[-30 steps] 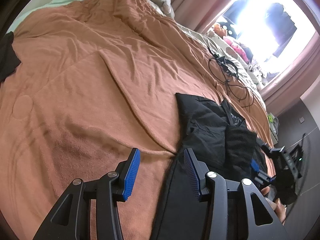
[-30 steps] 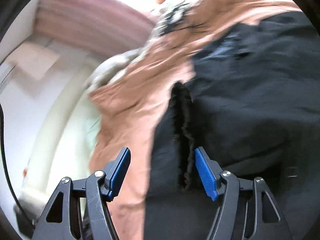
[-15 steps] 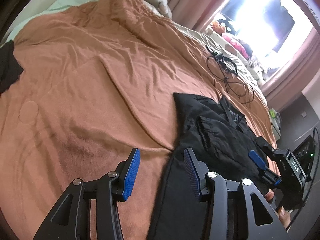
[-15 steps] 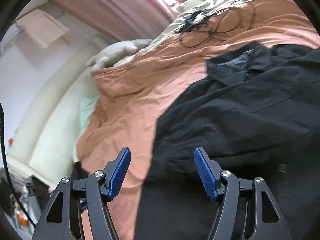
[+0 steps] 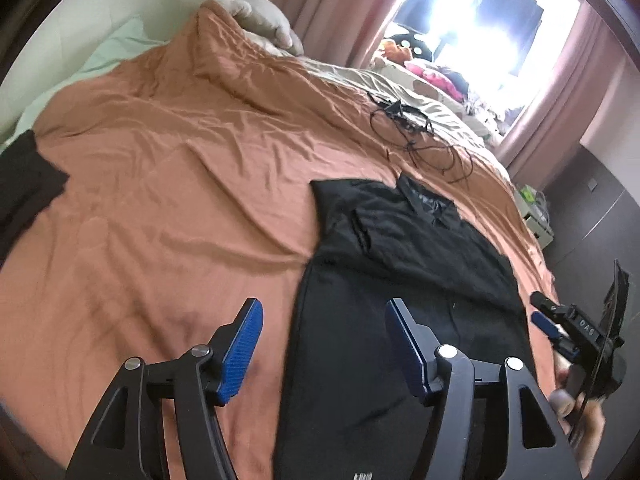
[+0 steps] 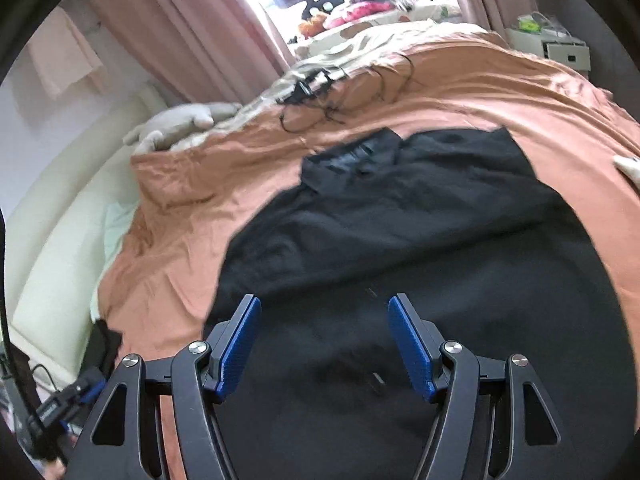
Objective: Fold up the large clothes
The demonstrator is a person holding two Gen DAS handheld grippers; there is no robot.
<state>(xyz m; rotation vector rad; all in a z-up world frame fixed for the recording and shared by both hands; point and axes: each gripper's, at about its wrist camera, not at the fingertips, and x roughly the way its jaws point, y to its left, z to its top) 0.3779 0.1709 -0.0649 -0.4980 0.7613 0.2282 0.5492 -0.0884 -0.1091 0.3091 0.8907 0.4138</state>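
1. The black shirt (image 5: 404,280) lies flat on the bed, on top of the orange blanket (image 5: 168,184). Its collar points to the far side, near the tangle of black cables (image 5: 416,136).
2. The left tongs (image 5: 322,348) are spread wide and hold nothing. They hang over the shirt's left edge.
3. The right tongs (image 6: 324,346) are spread wide too, empty, above the middle of the shirt.
4. I think the next step is to grab the near end and fold it up to the collar. To do it well, pinch one corner with each tongs, lift both together, and keep the cloth smooth.
5. The left view shows another dark cloth (image 5: 24,188) at the far left of the bed, and the other tongs at the right edge.
6. The right view shows the shirt's right side and a white bit (image 6: 628,168) beyond it; I cannot tell what that is.
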